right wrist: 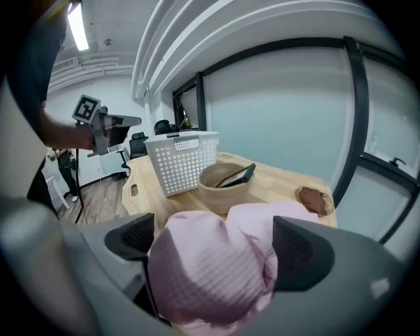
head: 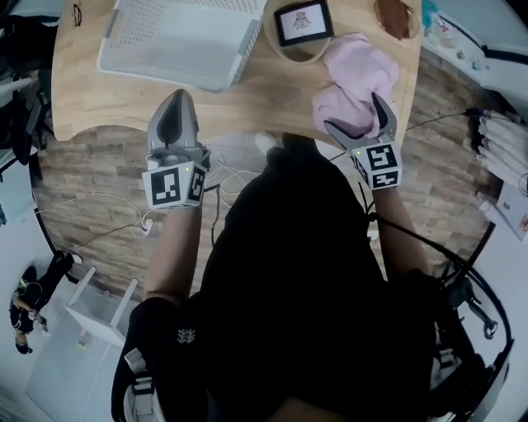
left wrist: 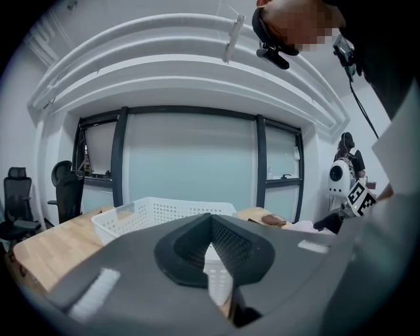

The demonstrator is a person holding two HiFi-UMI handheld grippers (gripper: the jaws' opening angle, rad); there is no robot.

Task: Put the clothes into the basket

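On the wooden tabletop [head: 280, 92] a round woven bowl [head: 290, 54] stands between the white perforated basket [head: 181, 37] and the pink garment [head: 360, 70], touching or almost touching the garment's far edge. A dark-framed screen [head: 303, 22] leans inside the bowl. A small brown thing [head: 396, 16] lies beyond the garment near the tabletop's far right corner, apart from it. The basket sits to the left with its long side running across the tabletop, and nothing shows inside it. White cables [head: 235, 177] trail over the plank floor below the tabletop's near edge. The garment is a crumpled heap at the right near edge; its longer run goes from that edge away toward the bowl, slanting a little to the right in the head view. The right gripper [head: 353, 111] points into the heap's near end with its jaws spread wide, and a bulge of the pink cloth sits between them. The left gripper [head: 179, 97] hangs over the near edge in front of the basket, pointing toward it, its jaws pressed together with nothing between them.
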